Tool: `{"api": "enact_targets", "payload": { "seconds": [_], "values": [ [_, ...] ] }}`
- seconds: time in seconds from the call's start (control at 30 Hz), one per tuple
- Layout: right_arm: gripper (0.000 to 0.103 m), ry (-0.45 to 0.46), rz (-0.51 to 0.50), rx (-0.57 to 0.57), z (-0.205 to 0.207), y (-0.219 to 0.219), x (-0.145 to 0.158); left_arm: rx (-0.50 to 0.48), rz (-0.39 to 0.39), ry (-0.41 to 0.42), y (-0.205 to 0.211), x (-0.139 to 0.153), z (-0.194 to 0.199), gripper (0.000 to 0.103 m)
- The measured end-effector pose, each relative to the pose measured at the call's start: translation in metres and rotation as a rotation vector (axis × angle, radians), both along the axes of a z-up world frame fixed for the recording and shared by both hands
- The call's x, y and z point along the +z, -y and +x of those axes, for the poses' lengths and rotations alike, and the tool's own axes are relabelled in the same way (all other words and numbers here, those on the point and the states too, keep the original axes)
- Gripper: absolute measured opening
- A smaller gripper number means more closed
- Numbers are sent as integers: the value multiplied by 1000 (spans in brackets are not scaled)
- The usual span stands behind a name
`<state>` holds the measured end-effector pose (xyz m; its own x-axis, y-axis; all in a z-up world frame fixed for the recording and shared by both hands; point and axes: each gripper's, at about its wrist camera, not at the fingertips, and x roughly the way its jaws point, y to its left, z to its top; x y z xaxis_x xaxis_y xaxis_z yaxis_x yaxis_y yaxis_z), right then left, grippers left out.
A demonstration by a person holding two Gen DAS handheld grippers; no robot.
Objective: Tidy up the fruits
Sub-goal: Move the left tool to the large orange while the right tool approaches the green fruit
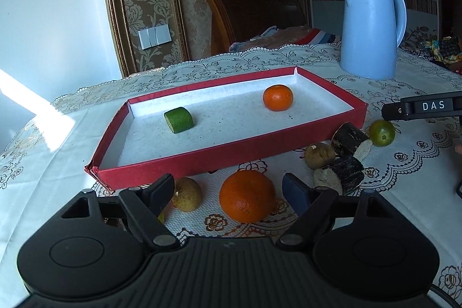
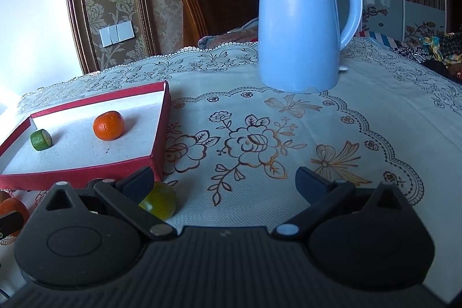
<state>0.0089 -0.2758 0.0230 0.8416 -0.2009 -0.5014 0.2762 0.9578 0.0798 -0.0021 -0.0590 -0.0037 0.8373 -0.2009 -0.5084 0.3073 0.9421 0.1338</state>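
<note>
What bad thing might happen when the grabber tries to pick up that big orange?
The big orange is round and sits between the open left gripper fingers, so it might roll away or squirt out when they close. A brownish fruit lies right beside the left finger, so that finger may bump it. The red tray wall stands just behind the orange, and a low lift might knock the orange against it.

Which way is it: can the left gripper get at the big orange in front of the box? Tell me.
Probably yes. The left gripper stands open with the big orange between its fingers, and nothing lies between them; the brown fruit sits close by its left finger.
</note>
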Motion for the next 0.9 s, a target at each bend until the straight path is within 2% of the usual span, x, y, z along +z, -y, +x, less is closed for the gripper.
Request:
{"api": "enact_targets", "payload": {
  "seconds": [0.07,0.2,0.3,0.37,0.4,0.77,0.9],
  "values": [
    [103,1,-2,-2,0,0,0,-5,3,-15,1,-1,3,81],
    [103,-1,7,-4,-1,1,0,-28,20,2,4,-2,-1,69],
    [103,-1,3,-2,-1,0,0,-38,35,11,7,-2,-2,58],
    [103,0,-4,1,-1,-1,0,-58,40,15,9,-2,-3,45],
    [103,1,-6,1,-1,-1,0,-63,44,15,10,-2,-4,42],
    [103,-2,-11,-2,0,-2,1,-74,11,11,5,-1,-6,40],
    [103,11,-1,2,-3,0,1,-73,-25,21,-1,3,-8,40]
  ]
}}
